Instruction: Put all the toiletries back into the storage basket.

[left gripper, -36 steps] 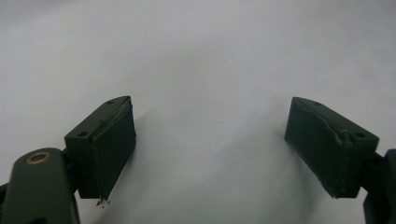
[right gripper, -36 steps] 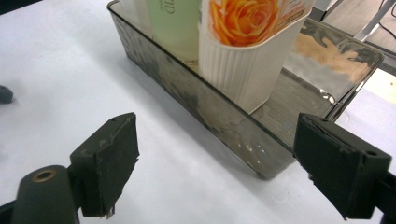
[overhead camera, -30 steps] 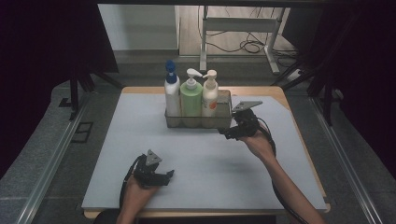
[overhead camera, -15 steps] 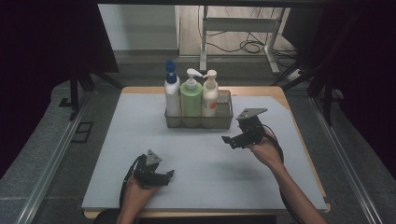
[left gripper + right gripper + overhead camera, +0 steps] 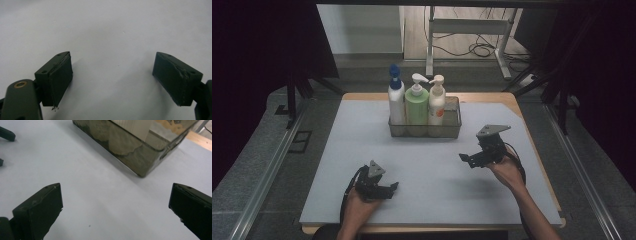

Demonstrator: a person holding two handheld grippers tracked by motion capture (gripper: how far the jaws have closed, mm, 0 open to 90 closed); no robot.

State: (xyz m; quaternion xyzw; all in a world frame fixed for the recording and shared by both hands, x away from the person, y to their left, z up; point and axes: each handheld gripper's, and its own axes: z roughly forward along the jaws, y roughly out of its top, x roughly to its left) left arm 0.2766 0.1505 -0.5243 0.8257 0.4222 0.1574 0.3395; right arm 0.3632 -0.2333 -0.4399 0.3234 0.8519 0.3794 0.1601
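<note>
The left claw is resting low at about 7 o'clock on the worktop, its two blocky black jaws spread wide with nothing between them; in the left gripper view their flat rubbery pads are showing frayed, chipped edges over a smooth, matte pale-grey sheet. The right claw is hovering at about 4 o'clock, held up off the surface in the person's right hand, a grey three-cornered plate riding on top and a black cable trailing back along the wrist; its jaws are also standing wide apart and gripping nothing, as the right gripper view is showing, with bare sheet lying between them. At about 12 o'clock a rectangular, translucent smoky-grey basket with rounded corners is sitting on the sheet; its glossy wall is reflecting light just ahead of the right claw, well apart from the jaws. Three pump bottles are standing upright in its left part, side by side: a white cylinder with a blue top, a fatter pale-green one with a white pump, and a slim cream one with an orange label. A wooden edge of the worktop is peeking out beyond the sheet.
</note>
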